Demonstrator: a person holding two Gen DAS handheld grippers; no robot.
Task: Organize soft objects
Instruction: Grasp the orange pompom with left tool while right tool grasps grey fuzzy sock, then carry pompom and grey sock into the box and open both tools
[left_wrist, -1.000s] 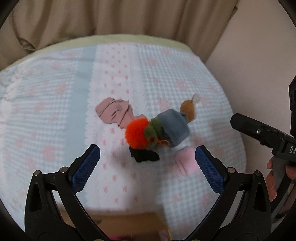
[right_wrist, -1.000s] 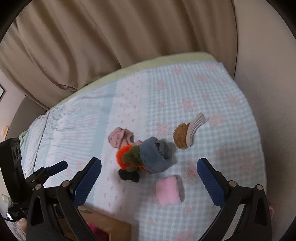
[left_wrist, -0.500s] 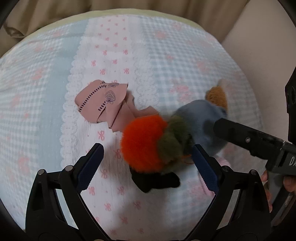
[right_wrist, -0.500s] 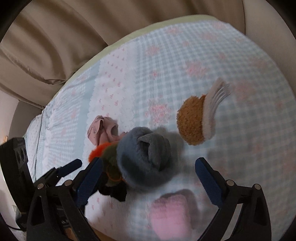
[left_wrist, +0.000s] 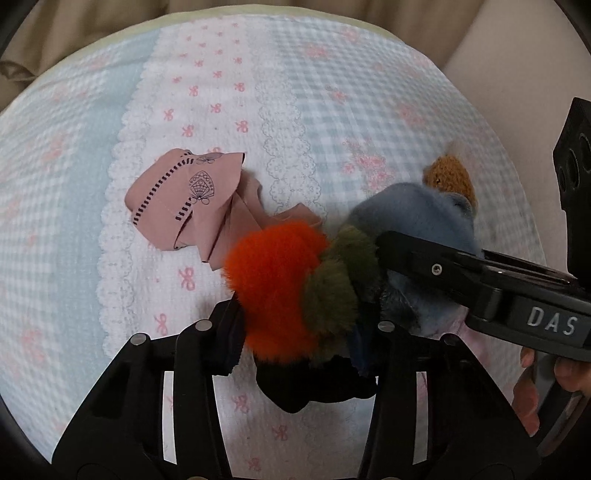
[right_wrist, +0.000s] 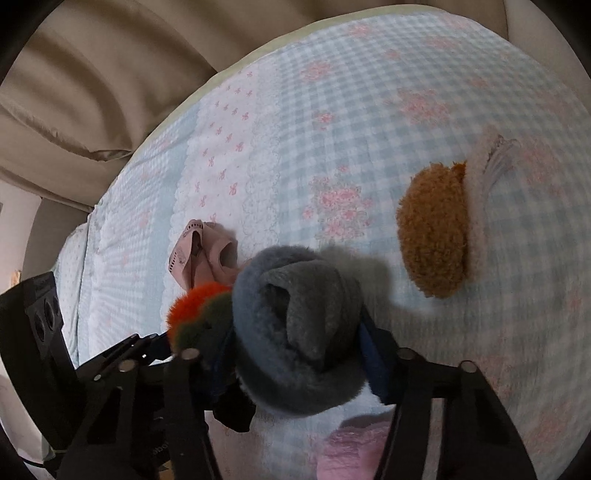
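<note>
My left gripper (left_wrist: 299, 332) is shut on an orange and olive fluffy pom-pom (left_wrist: 280, 284) lying on the bed, over a black item (left_wrist: 314, 387). My right gripper (right_wrist: 295, 354) is shut on a rolled blue-grey fleece item (right_wrist: 295, 332), which touches the pom-pom (right_wrist: 195, 306); the fleece also shows in the left wrist view (left_wrist: 417, 210). A folded pink cloth (left_wrist: 192, 199) lies just left of them. A brown fuzzy item with a white cuff (right_wrist: 436, 229) lies to the right. A pink fluffy item (right_wrist: 351, 450) sits under the right gripper.
The patterned bedspread (left_wrist: 258, 92) covers the bed. Beige curtains (right_wrist: 110, 74) hang behind it. A beige wall (left_wrist: 517, 44) runs along the right edge of the bed.
Both grippers have come down onto the pile and closed, the left on the pom-pom, the right on the blue-grey fleece.
</note>
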